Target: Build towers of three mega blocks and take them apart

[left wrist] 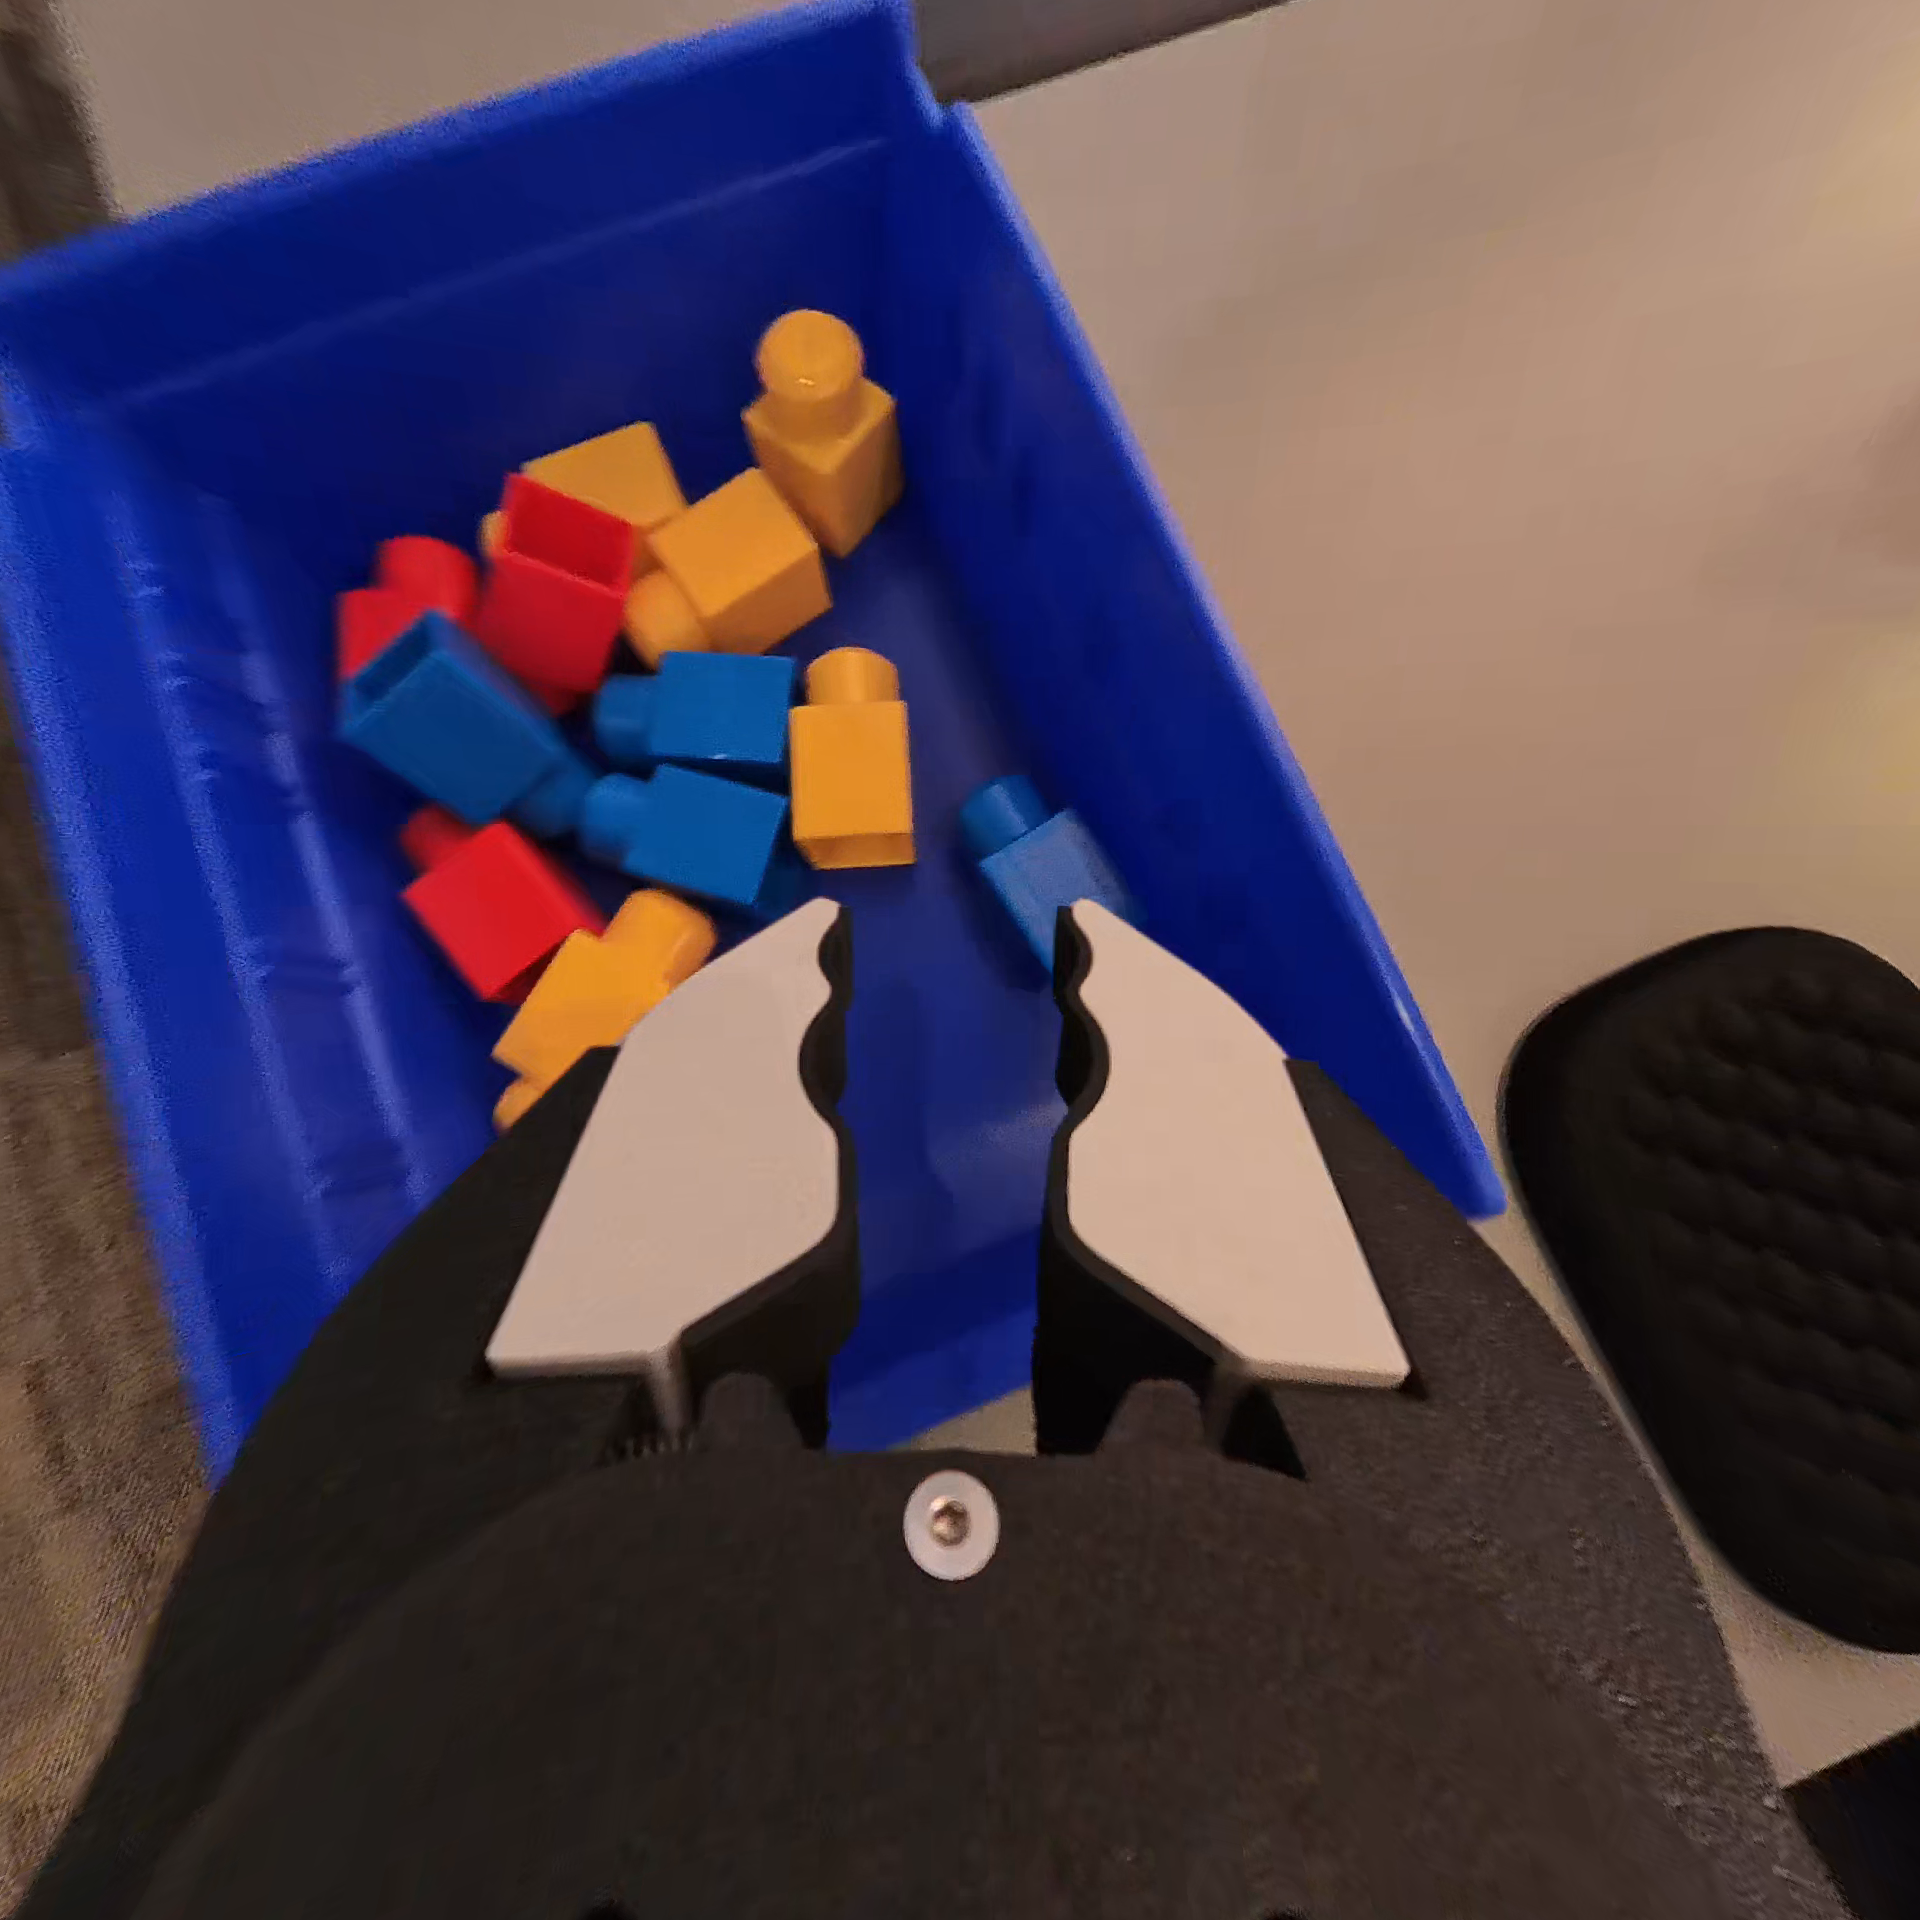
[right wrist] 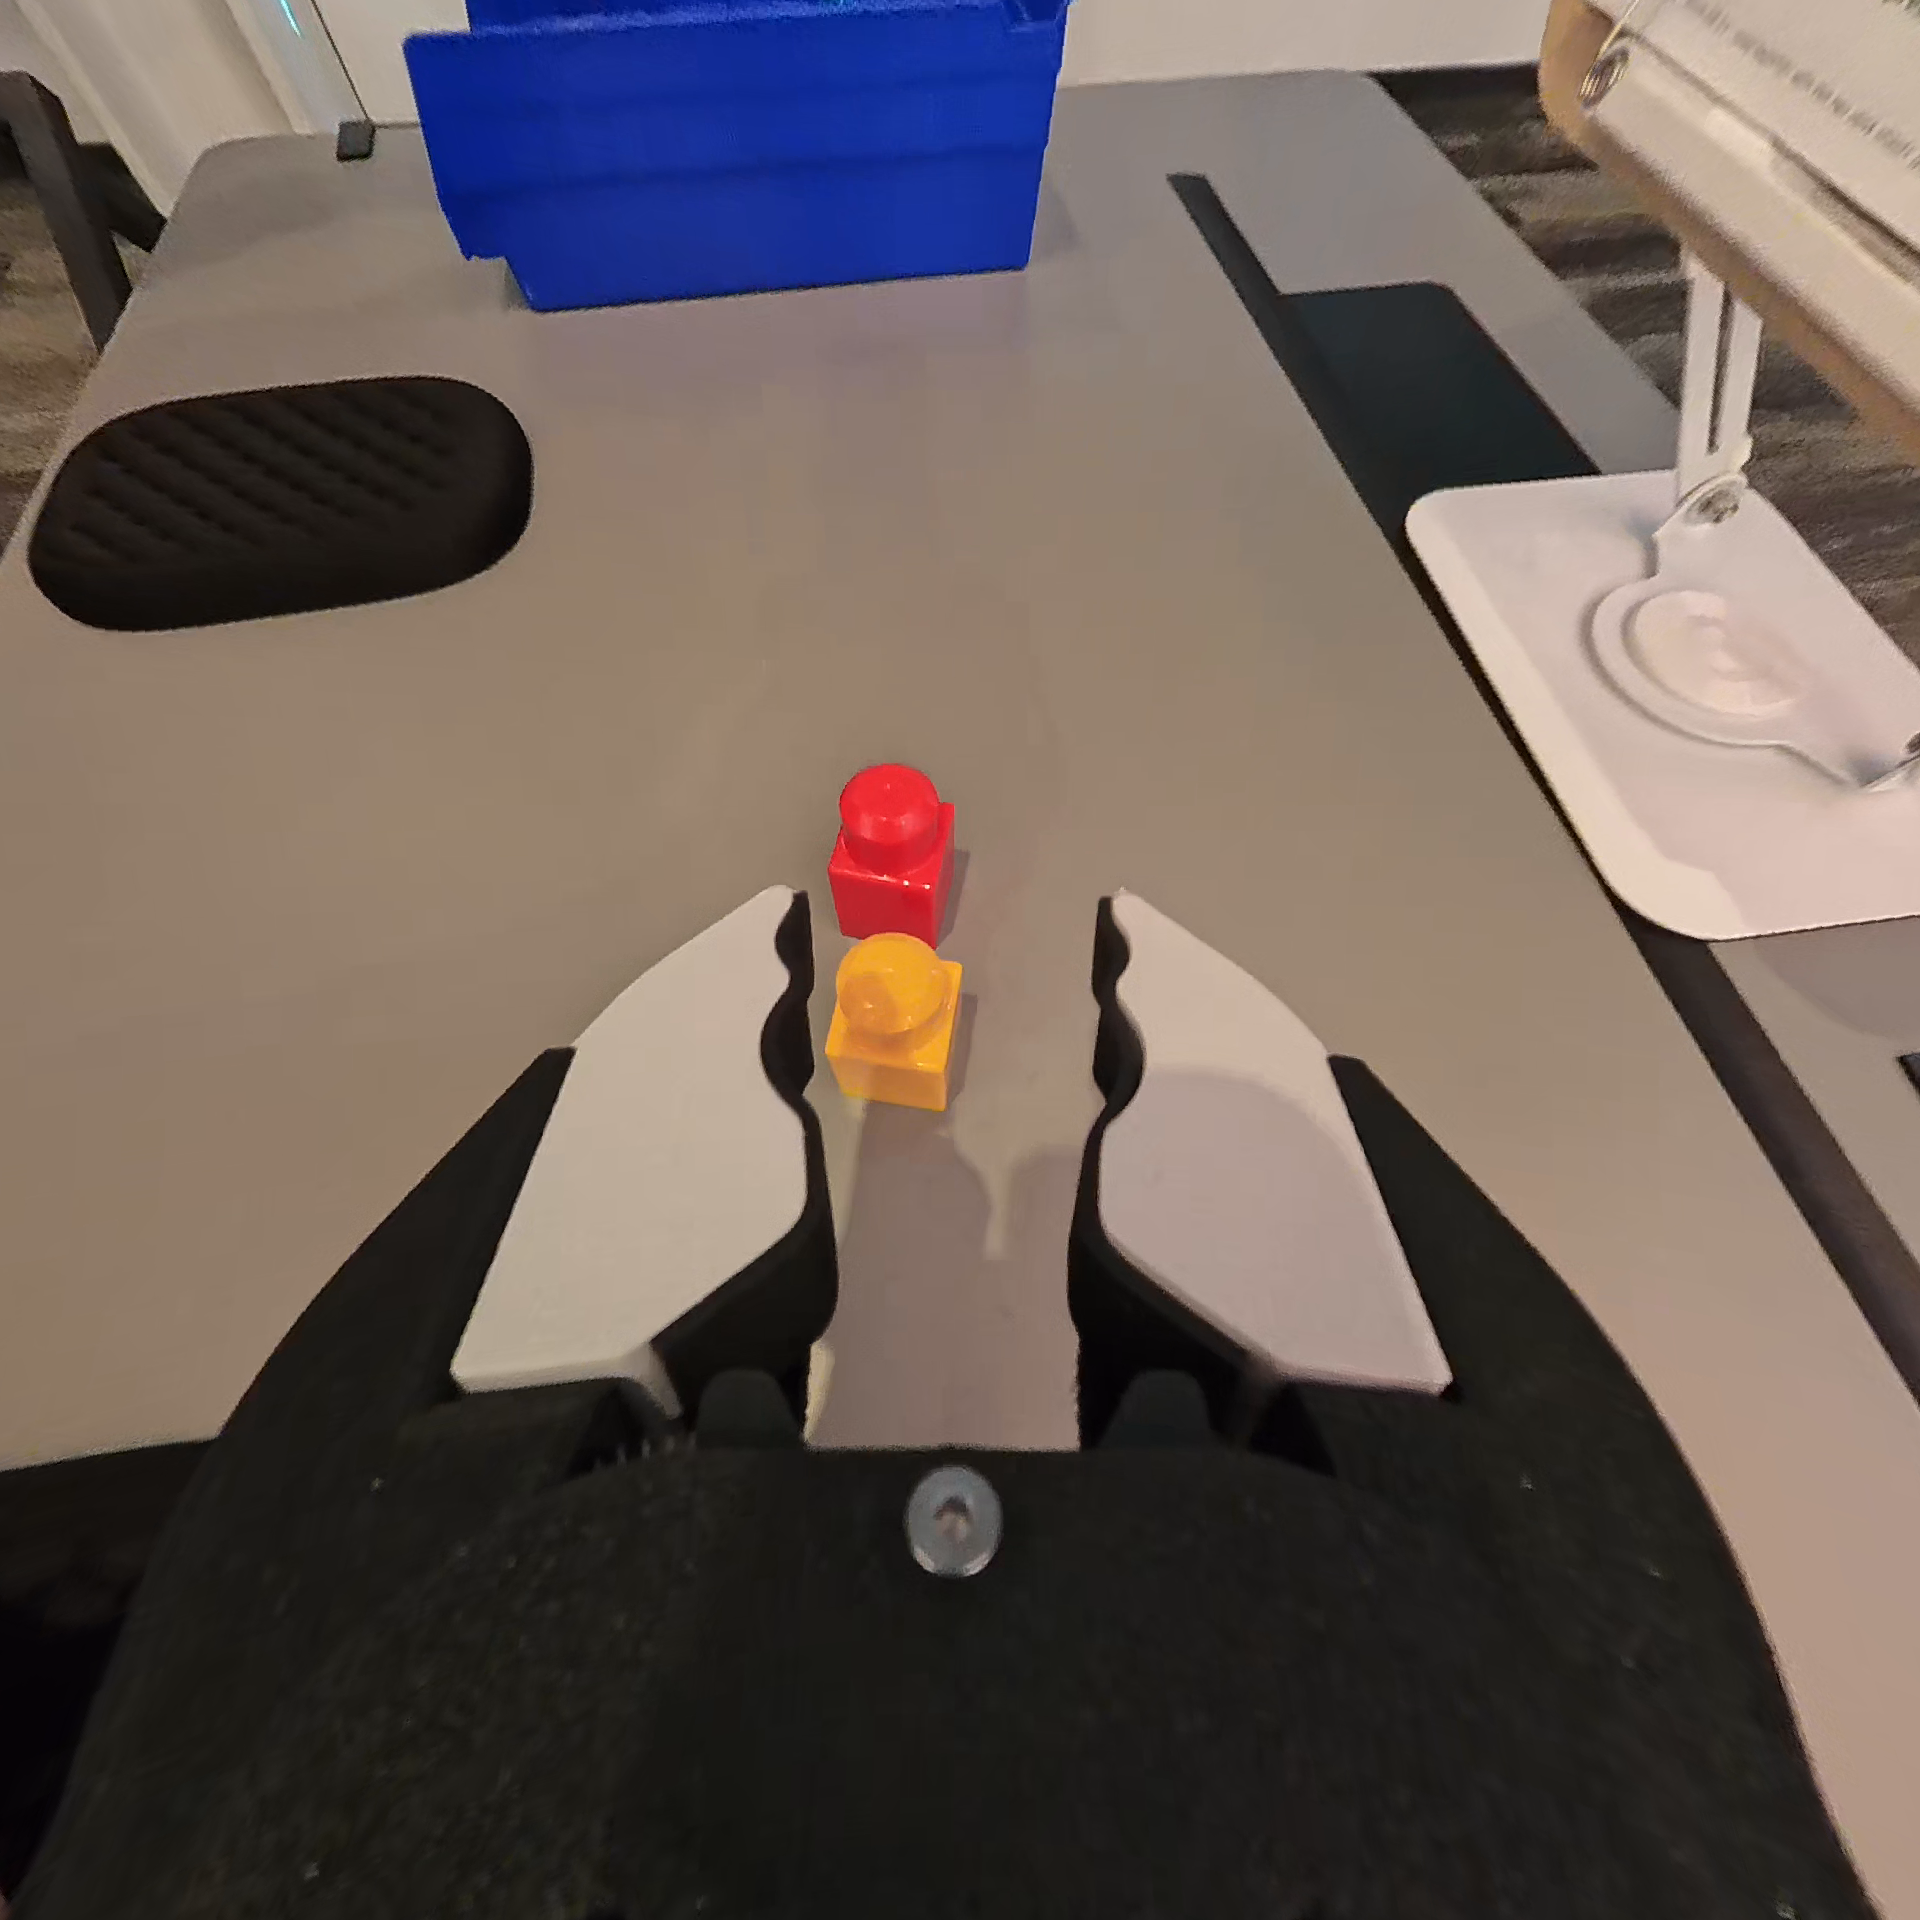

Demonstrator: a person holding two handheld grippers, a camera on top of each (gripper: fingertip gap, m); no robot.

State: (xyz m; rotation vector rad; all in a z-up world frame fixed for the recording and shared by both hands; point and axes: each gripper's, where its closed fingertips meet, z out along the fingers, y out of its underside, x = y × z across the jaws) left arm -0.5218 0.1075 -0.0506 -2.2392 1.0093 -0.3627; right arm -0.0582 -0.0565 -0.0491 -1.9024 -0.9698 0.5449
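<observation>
My right gripper (right wrist: 951, 956) is spread wide and carries nothing; the yellow block (right wrist: 896, 1039) stands upright on the table (right wrist: 623, 727) just inside its left finger, and the red block (right wrist: 891, 857) stands touching it on the far side. My left gripper (left wrist: 951, 940) is likewise parted and empty, hovering over the blue bin (left wrist: 1143, 571), where loose blocks (left wrist: 665, 707) lie tumbled. A lone blue block (left wrist: 1039, 862) lies by its right fingertip.

Handling (my judgement): hollow rigid plastic, light, smooth-sided and liable to slip; take hold across the flat side walls, not the round stud.

Clearance: open tabletop around the pair. The black pad (right wrist: 281, 499) sits far left and the white stand (right wrist: 1683, 707) to the right, both well apart. The bin walls confine the left gripper.
</observation>
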